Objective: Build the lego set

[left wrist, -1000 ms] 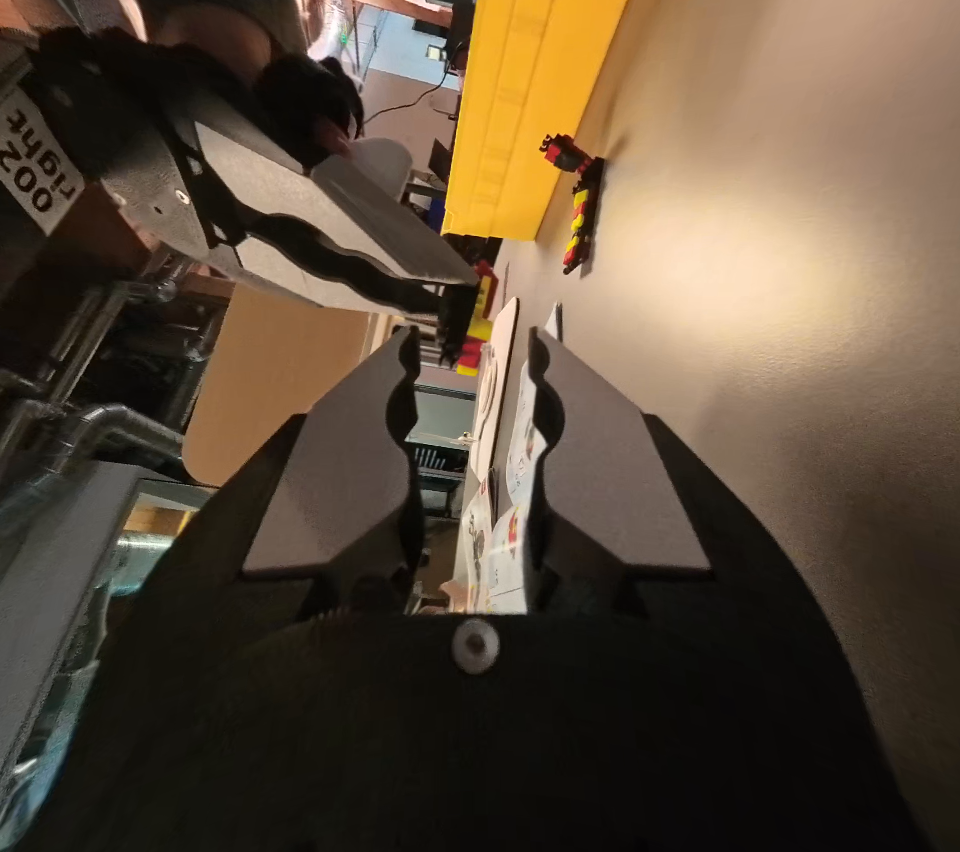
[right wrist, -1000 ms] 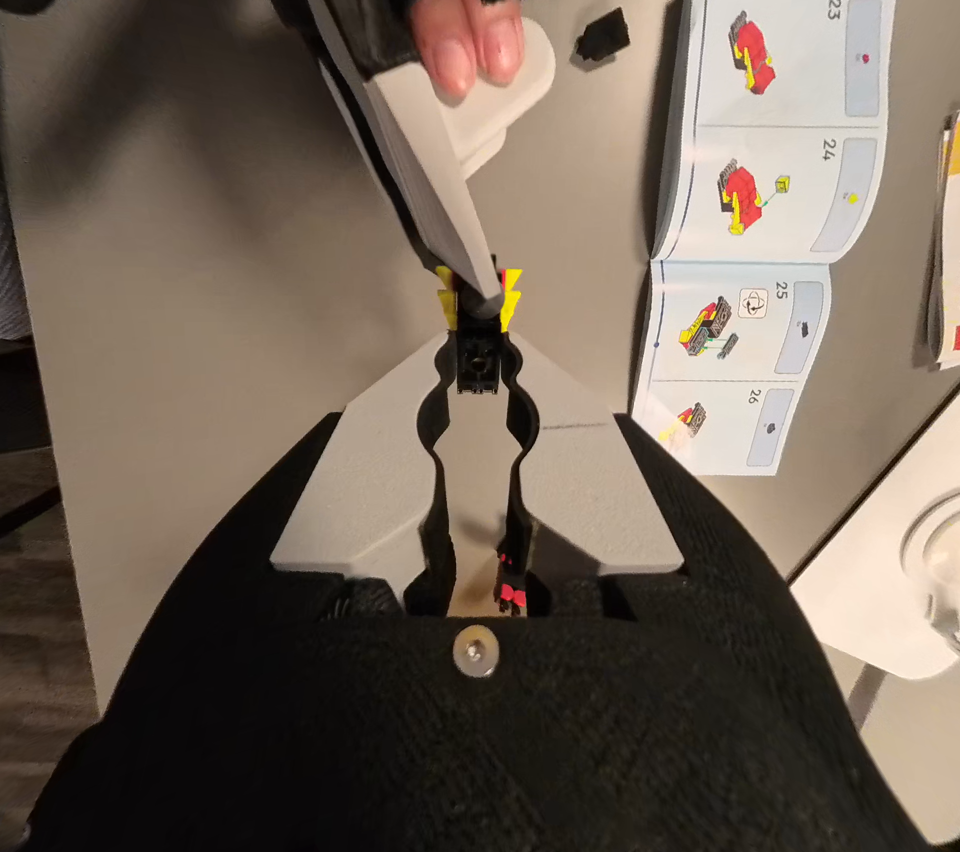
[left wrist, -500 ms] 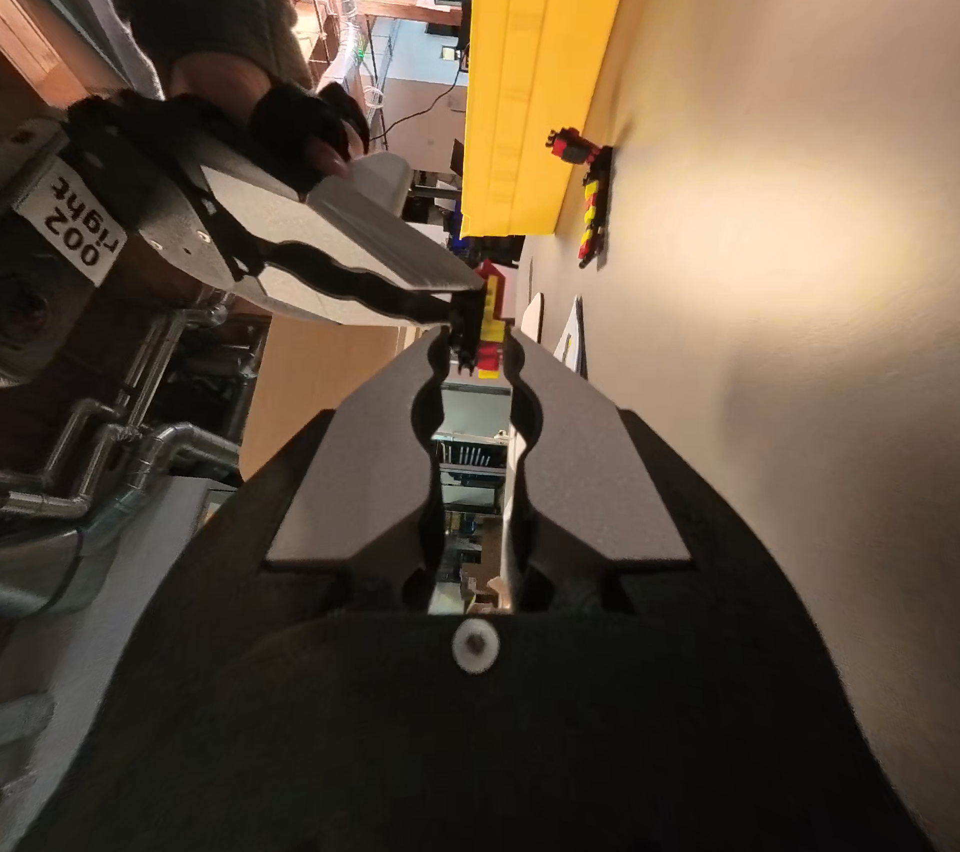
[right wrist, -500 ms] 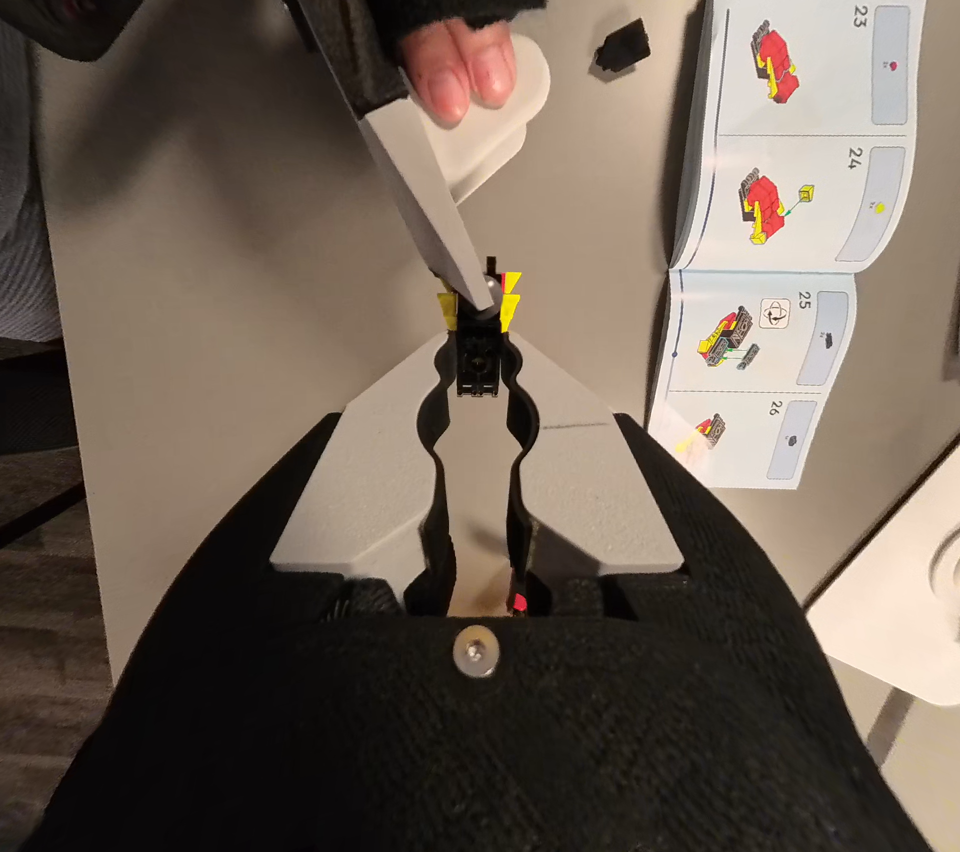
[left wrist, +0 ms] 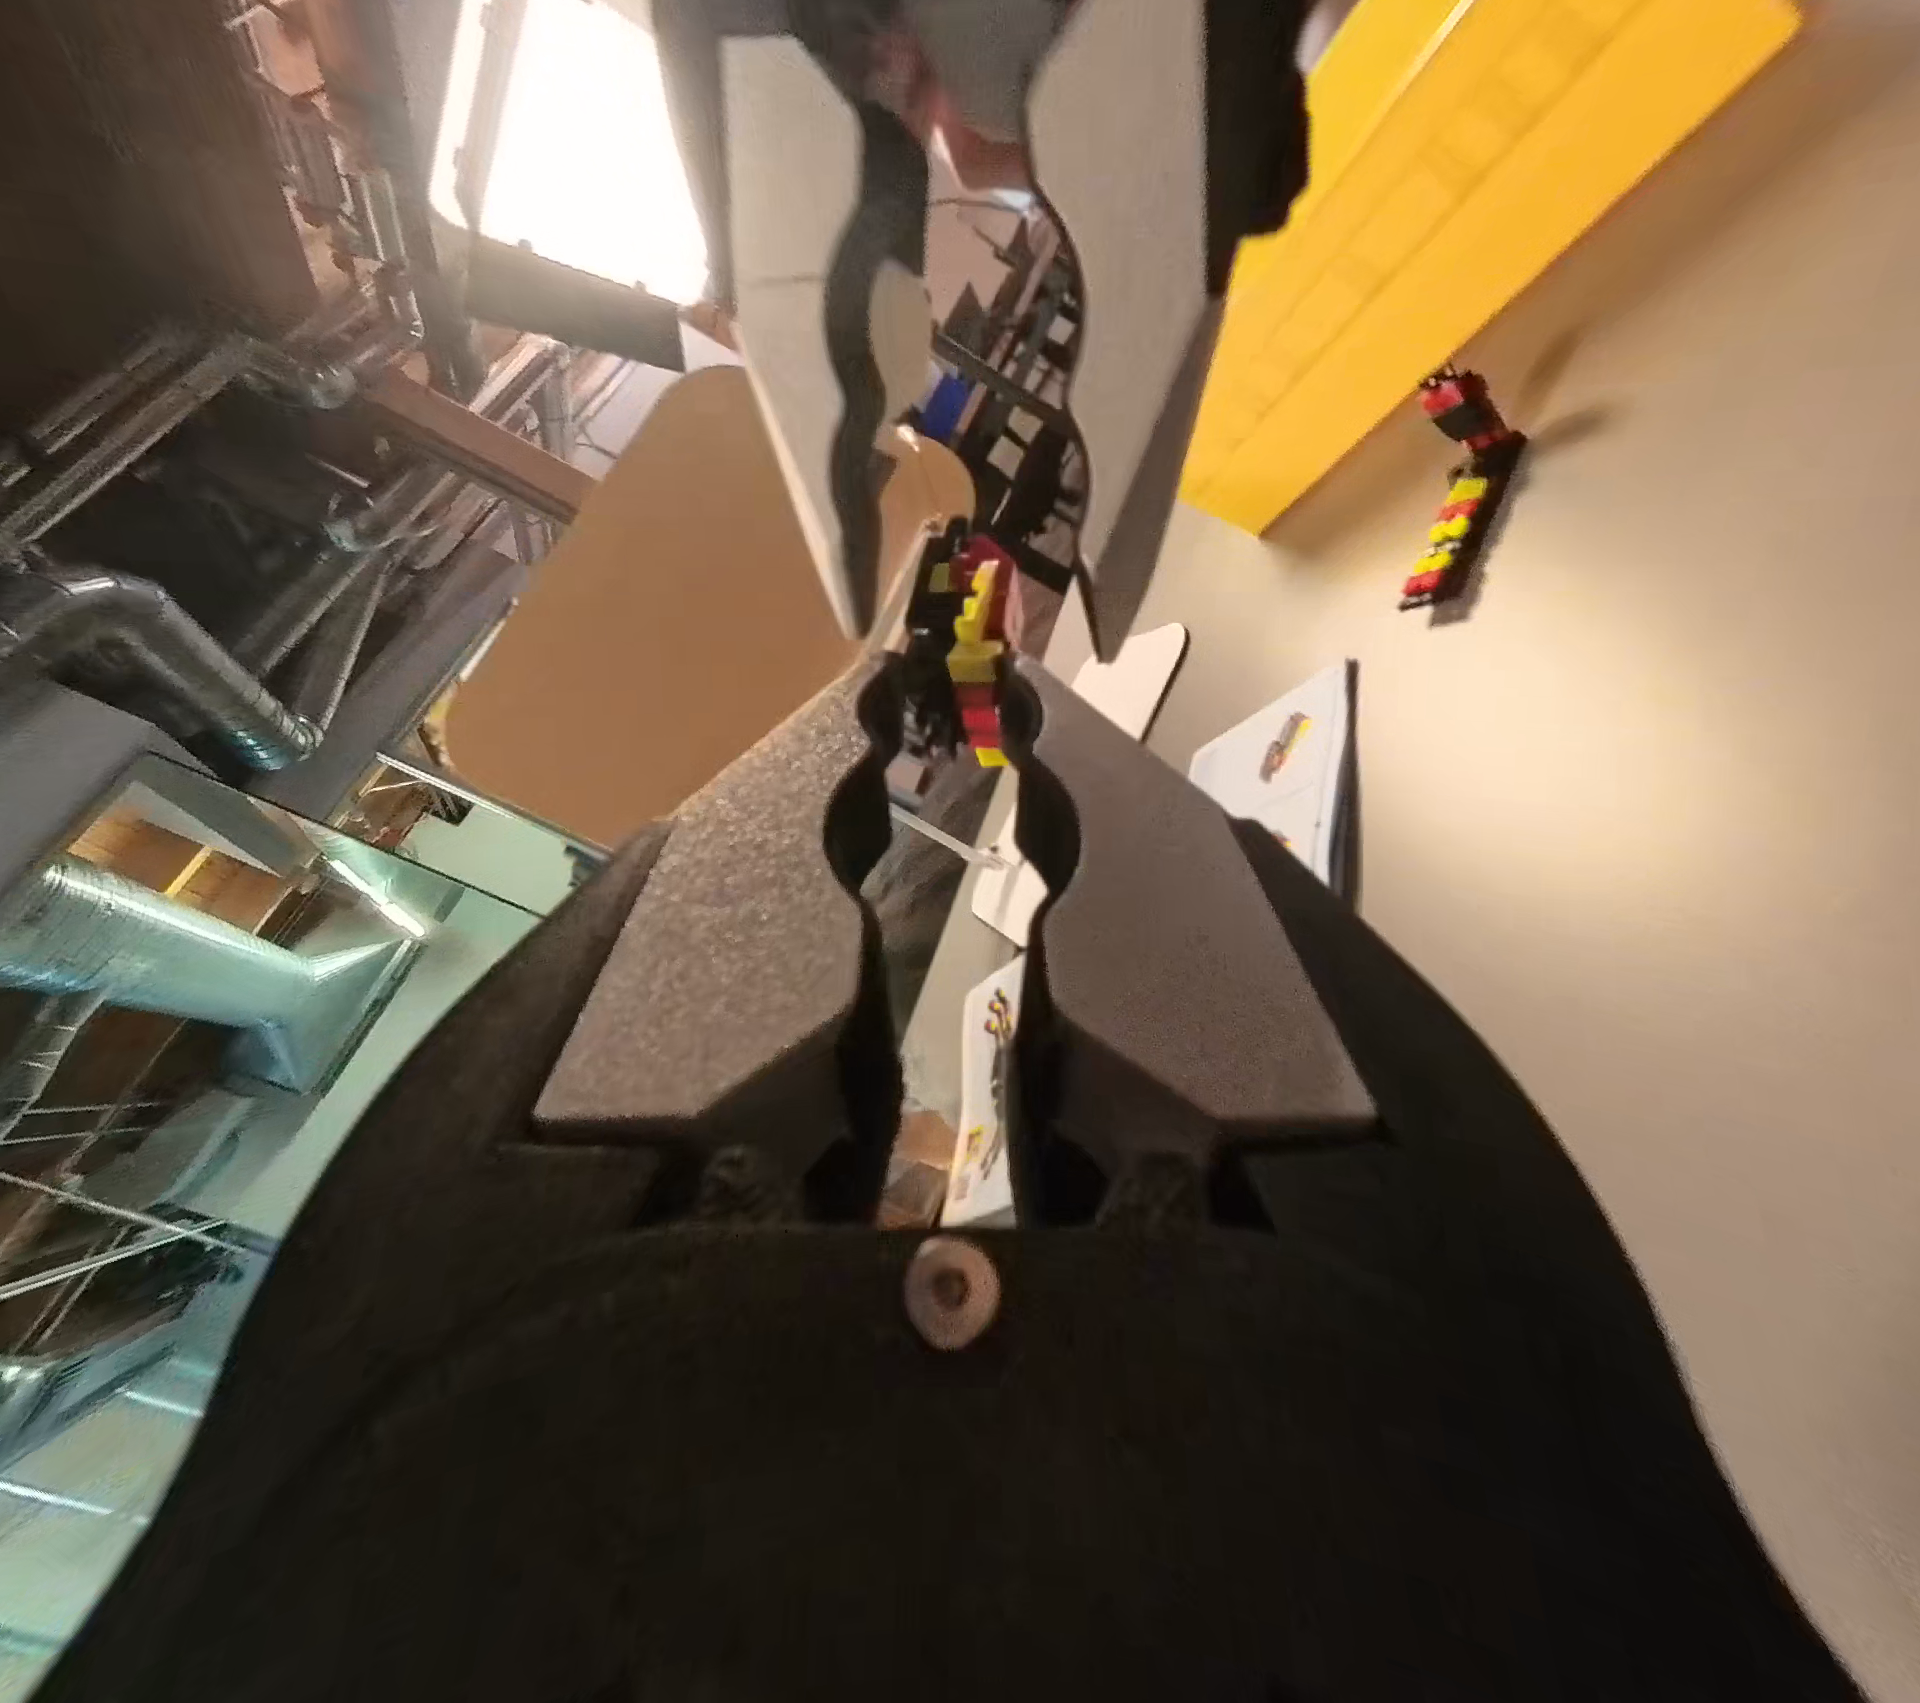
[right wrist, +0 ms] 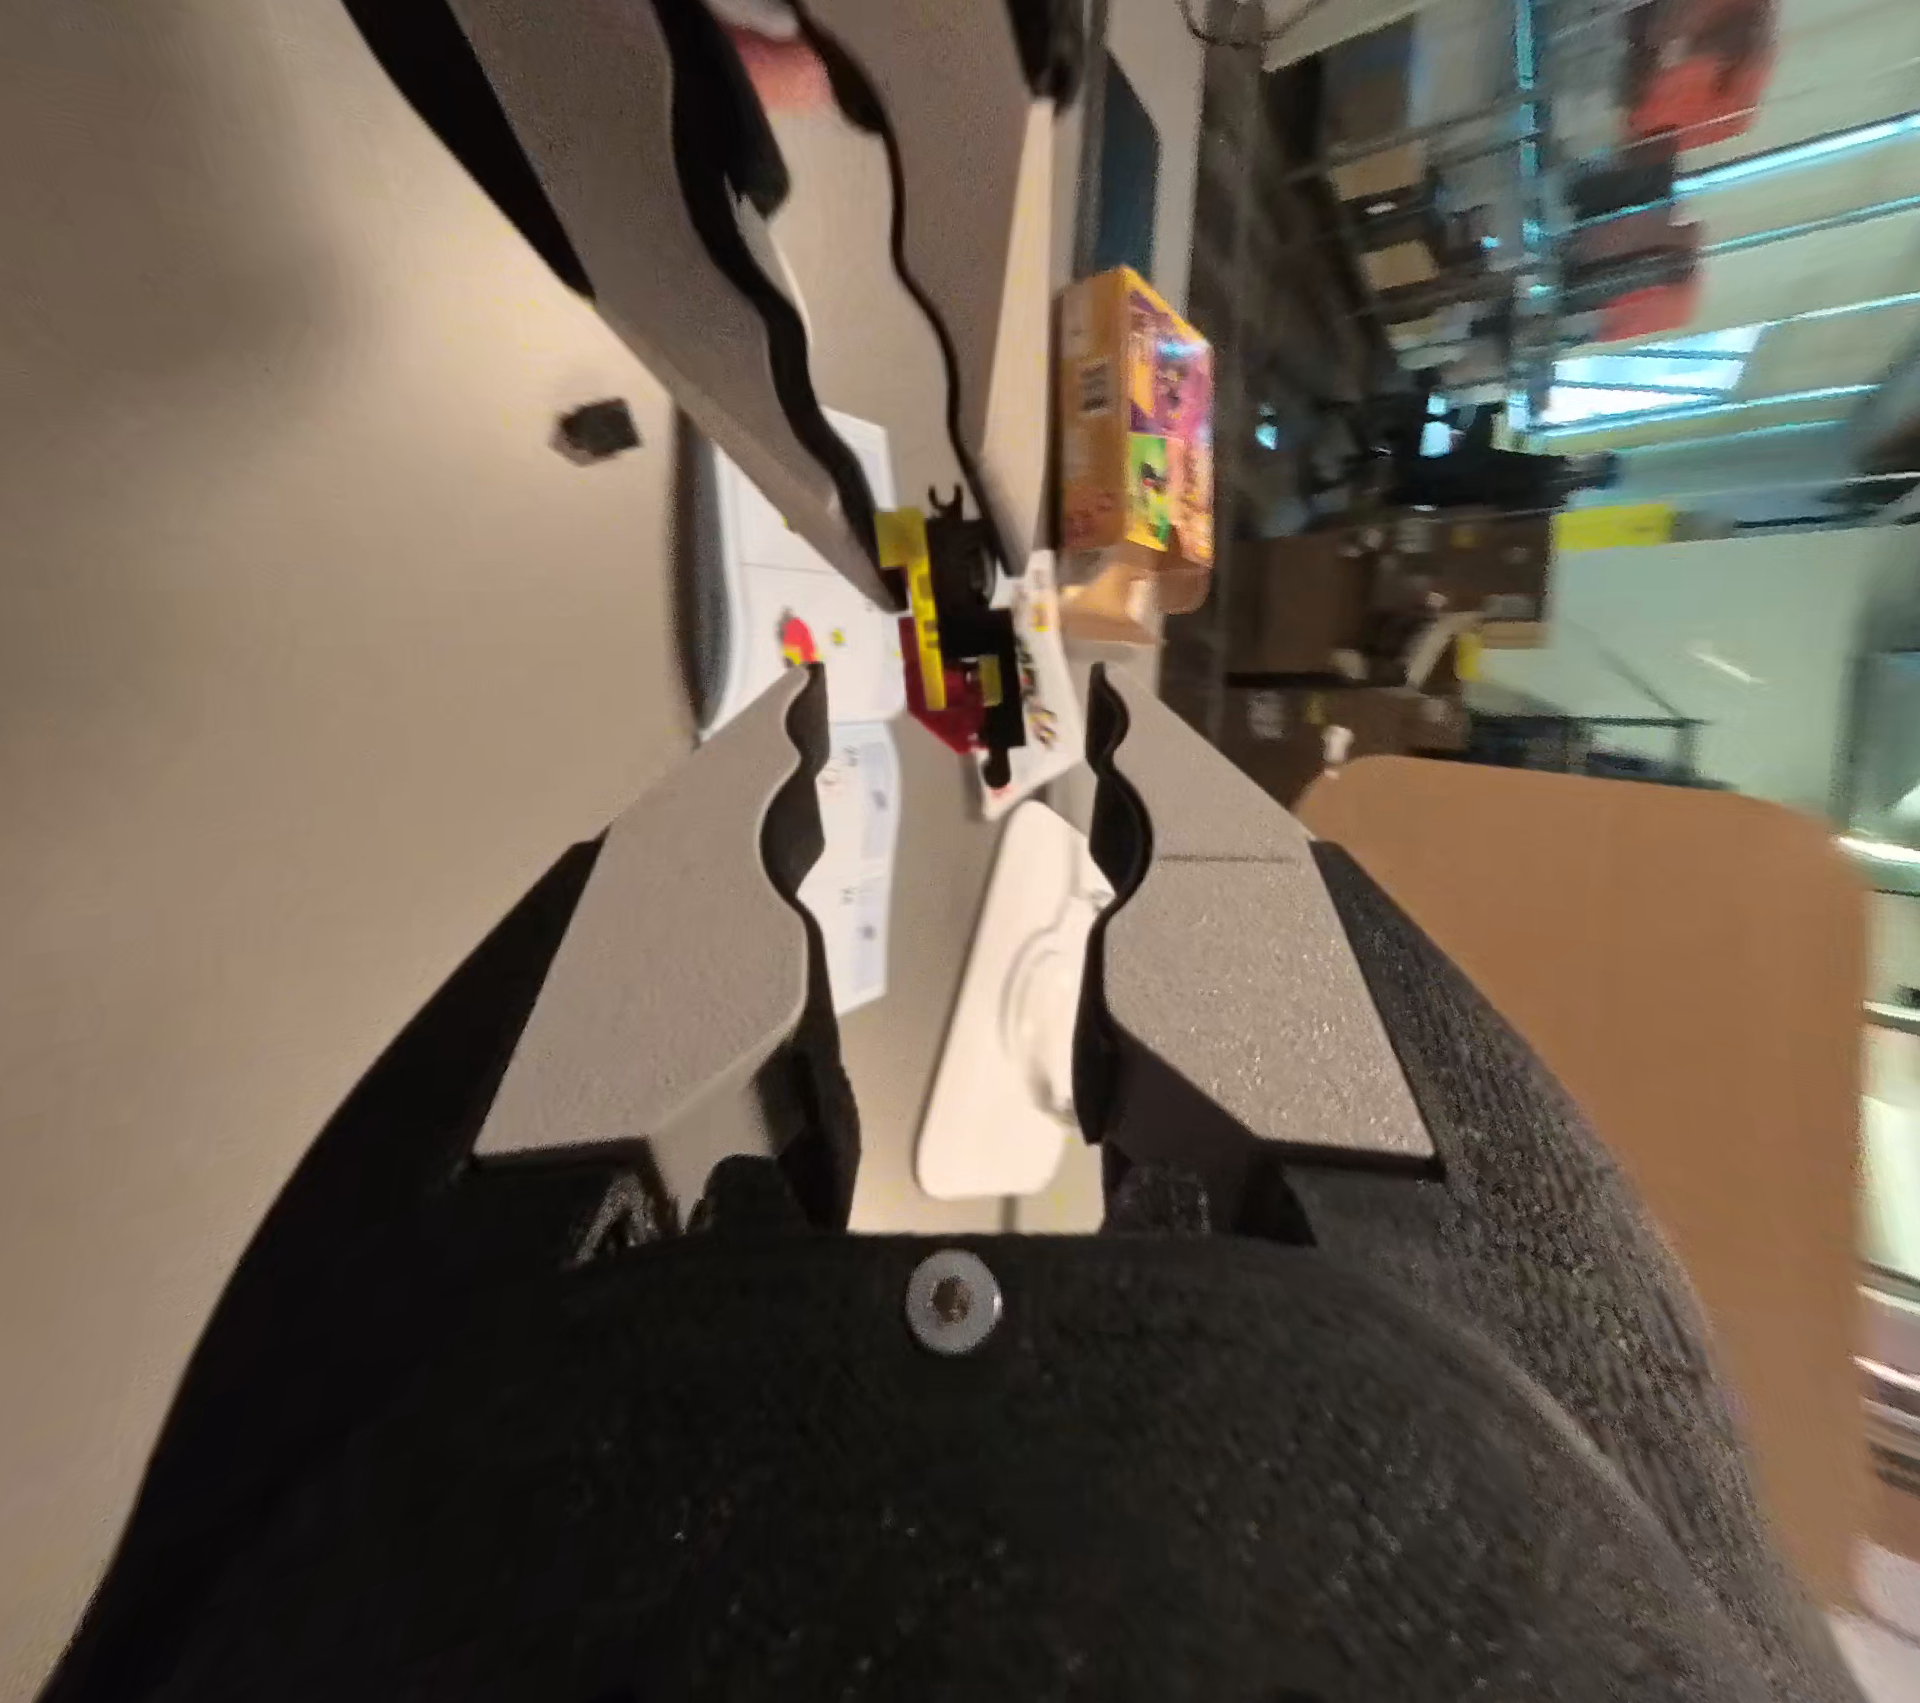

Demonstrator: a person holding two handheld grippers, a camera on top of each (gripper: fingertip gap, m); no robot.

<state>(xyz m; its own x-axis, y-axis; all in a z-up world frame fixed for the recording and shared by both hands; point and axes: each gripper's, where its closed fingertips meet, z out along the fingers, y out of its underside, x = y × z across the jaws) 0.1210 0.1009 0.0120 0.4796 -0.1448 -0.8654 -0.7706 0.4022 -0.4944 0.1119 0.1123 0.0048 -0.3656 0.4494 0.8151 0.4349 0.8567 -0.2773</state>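
Note:
A small black, red and yellow lego model (left wrist: 975, 668) hangs in the air above the grey table (left wrist: 1662, 822). My left gripper (left wrist: 954, 692) is shut on the model's near end. My right gripper (right wrist: 951, 682) is open, with its tips on either side of the model (right wrist: 935, 697) and a clear gap on both sides. In the left wrist view the right gripper (left wrist: 977, 630) comes in from above, jaws apart. In the right wrist view the left gripper (right wrist: 945, 583) pinches the model from above.
A second lego strip (left wrist: 1460, 510) lies on the table beside a yellow bin (left wrist: 1507, 147). An open instruction booklet (right wrist: 821, 573), a small black piece (right wrist: 594, 429), a white tray (right wrist: 1013, 1009) and a yellow box (right wrist: 1138, 438) are also on the table. Left and right tips are no more than a few centimetres apart.
My right gripper, which held the model, has opened and let go. My left gripper has shut on the model and now holds it. Both grippers have turned sharply.

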